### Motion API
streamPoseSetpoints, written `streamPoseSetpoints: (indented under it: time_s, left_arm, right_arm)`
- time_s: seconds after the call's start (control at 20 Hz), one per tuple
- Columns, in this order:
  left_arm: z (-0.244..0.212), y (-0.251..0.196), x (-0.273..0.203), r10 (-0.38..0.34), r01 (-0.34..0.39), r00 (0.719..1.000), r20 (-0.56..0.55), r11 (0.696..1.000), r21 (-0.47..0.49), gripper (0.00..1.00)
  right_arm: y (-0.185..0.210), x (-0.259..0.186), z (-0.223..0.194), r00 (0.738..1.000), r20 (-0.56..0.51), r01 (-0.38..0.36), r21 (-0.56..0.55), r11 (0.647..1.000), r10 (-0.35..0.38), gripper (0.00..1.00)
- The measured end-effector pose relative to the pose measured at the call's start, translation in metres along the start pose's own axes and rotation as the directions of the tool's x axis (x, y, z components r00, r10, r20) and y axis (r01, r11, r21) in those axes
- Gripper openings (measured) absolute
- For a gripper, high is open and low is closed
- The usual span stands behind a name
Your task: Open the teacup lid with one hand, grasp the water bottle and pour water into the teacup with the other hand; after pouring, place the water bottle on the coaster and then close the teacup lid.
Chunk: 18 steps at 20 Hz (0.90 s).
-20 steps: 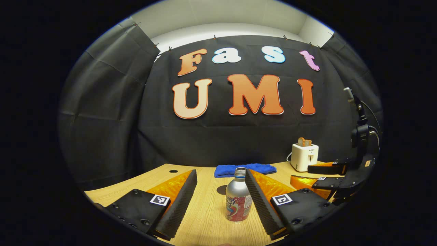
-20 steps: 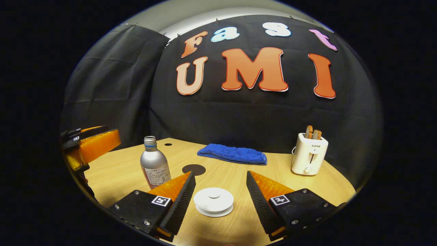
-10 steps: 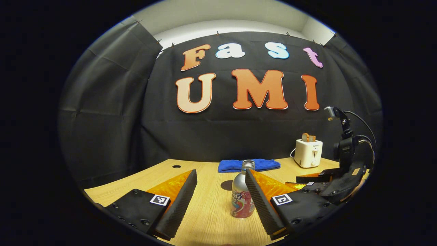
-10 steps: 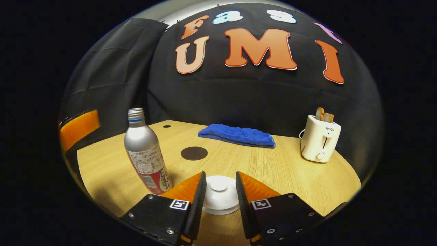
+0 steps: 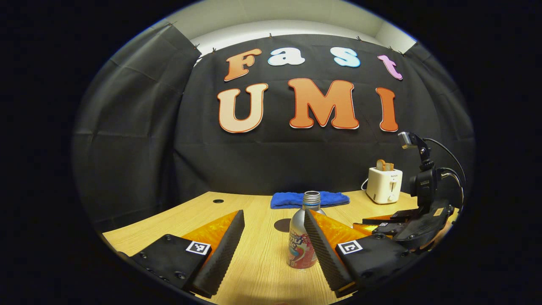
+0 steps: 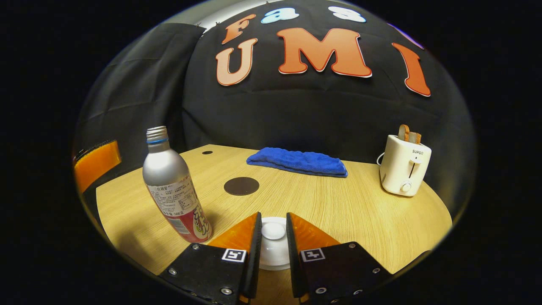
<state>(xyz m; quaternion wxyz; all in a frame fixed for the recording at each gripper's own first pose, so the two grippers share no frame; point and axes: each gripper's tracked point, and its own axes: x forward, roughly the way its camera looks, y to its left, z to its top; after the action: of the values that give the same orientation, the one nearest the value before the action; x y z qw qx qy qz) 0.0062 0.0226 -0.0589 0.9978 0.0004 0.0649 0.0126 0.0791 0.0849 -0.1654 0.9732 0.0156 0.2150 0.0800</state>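
Note:
The white teacup lid (image 6: 271,254) sits low in the right gripper view, and the cup under it is hidden. My right gripper (image 6: 273,215) is shut on the lid's round knob (image 6: 273,231), a finger pressing on each side. The silver water bottle (image 6: 173,186) with a red label stands uncapped to the lid's left. In the left gripper view, my left gripper (image 5: 273,212) is open and the bottle (image 5: 301,248) stands upright between its fingers, close against the right one. A dark round coaster (image 6: 241,185) lies flat behind the lid. The right gripper (image 5: 377,223) hangs low at the right.
A folded blue cloth (image 6: 298,162) lies at the back of the wooden table (image 6: 360,212). A white toaster (image 6: 404,169) holding bread stands at the back right. A finger (image 6: 96,163) of the left gripper reaches in from the left edge. A small hole (image 6: 207,152) marks the far left of the tabletop.
My right gripper came down over the lid and its fingers closed from wide apart onto the knob. The left gripper drifted a little, and the bottle now sits nearer its right finger.

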Motion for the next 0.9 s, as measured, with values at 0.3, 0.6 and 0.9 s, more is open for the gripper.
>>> streamPoseSetpoints:
  time_s: [0.3, 0.6, 0.9]
  left_arm:
    - [-0.012, -0.015, 0.008, -0.05, 0.05, 0.999, -0.022, 0.999, 0.0, 0.94]
    - [-0.039, -0.036, 0.018, -0.109, 0.108, 0.99, -0.087, 0.994, -0.014, 0.89]
    - [-0.07, -0.049, 0.034, -0.148, 0.14, 0.975, -0.166, 0.988, -0.059, 0.94]
  right_arm:
    - [-0.003, -0.006, 0.012, 0.999, 0.037, -0.003, 0.002, 1.0, 0.003, 0.22]
    - [-0.029, -0.028, 0.036, 0.994, 0.098, 0.048, 0.027, 0.998, -0.05, 0.22]
    - [-0.059, -0.05, 0.041, 0.988, 0.117, 0.098, 0.038, 0.994, -0.102, 0.21]
